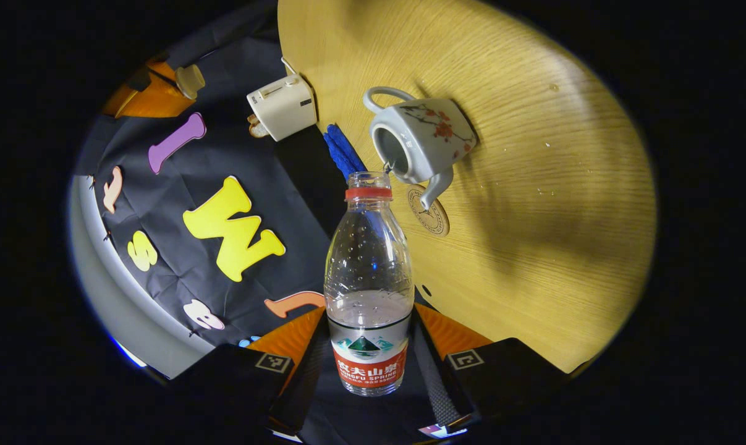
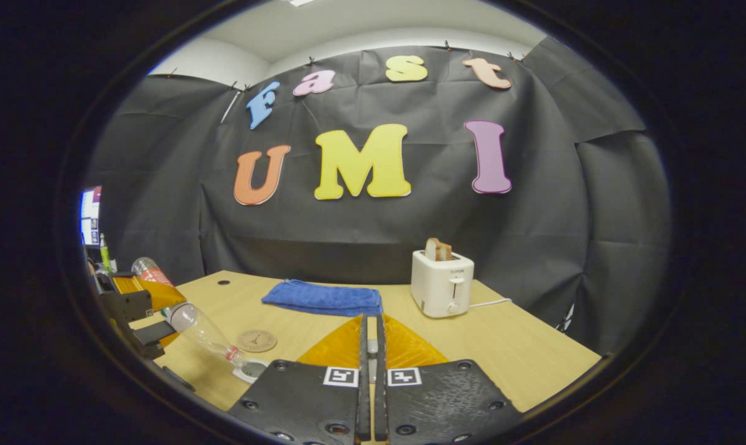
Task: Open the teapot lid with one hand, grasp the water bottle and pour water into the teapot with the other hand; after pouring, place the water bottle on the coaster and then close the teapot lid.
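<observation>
My left gripper (image 1: 369, 337) is shut on a clear water bottle (image 1: 368, 259) with a red label and no cap. The bottle is tipped, its mouth at the rim of the open teapot (image 1: 423, 137), a pale pot with a red flower print standing on the wooden table (image 1: 533, 204). A round coaster (image 1: 433, 216) lies by the spout. In the right gripper view the tilted bottle (image 2: 203, 334) points down into the teapot's opening (image 2: 252, 369), with the coaster (image 2: 256, 340) just behind. My right gripper (image 2: 371, 337) is shut on the small pale teapot lid (image 2: 371, 346), held up beside the pot.
A white toaster (image 2: 442, 284) with a bread slice stands at the back of the table, its cord trailing right. A folded blue cloth (image 2: 323, 296) lies to its left. A monitor (image 2: 90, 216) glows at the far left.
</observation>
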A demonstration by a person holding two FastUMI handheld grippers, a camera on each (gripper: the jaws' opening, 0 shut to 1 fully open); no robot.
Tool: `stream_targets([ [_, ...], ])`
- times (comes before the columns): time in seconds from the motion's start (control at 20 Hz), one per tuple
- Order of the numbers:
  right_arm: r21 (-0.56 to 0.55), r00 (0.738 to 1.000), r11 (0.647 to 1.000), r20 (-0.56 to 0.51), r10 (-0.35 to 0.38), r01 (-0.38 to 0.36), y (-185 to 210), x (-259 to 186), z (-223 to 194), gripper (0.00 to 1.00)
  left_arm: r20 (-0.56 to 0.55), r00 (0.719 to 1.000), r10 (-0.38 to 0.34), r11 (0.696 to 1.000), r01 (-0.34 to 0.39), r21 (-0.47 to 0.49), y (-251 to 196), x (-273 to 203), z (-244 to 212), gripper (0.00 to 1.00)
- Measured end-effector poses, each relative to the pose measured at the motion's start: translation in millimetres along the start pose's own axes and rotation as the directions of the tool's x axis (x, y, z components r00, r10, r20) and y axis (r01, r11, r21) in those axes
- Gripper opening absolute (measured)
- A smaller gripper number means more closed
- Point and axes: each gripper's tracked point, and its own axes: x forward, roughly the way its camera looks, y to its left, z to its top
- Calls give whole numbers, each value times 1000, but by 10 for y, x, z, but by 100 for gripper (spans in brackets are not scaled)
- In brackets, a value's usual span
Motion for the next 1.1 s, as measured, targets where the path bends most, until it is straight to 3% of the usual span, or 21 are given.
stream_targets([
  [0.2, 9, 1000, 1000, -5, 0, 0, -13, -12, 6, 2, 11, 1000, 11, 998, -12, 69, 94, -61, 54, 76],
  [0.25, 8, 1000, 1000, -4, -3, 3, -22, -11, 16, 2, 12, 1000, 13, 997, -14, 78, 94, -82, 49, 81],
  [0.3, 6, 1000, 1000, -2, -7, 7, -36, -7, 24, 2, 4, 1000, 15, 997, -16, 79, 98, -84, 43, 76],
  [0.7, 10, 1000, 1000, 4, -9, 9, -68, -23, 48, 2, -32, 999, 37, 990, -32, 138, 238, -71, -32, 76],
  [1.1, 2, 1000, 1000, -1, -3, 3, -53, -5, 22, 3, -13, 1000, 13, 992, -12, 124, 170, -36, 24, 77],
])
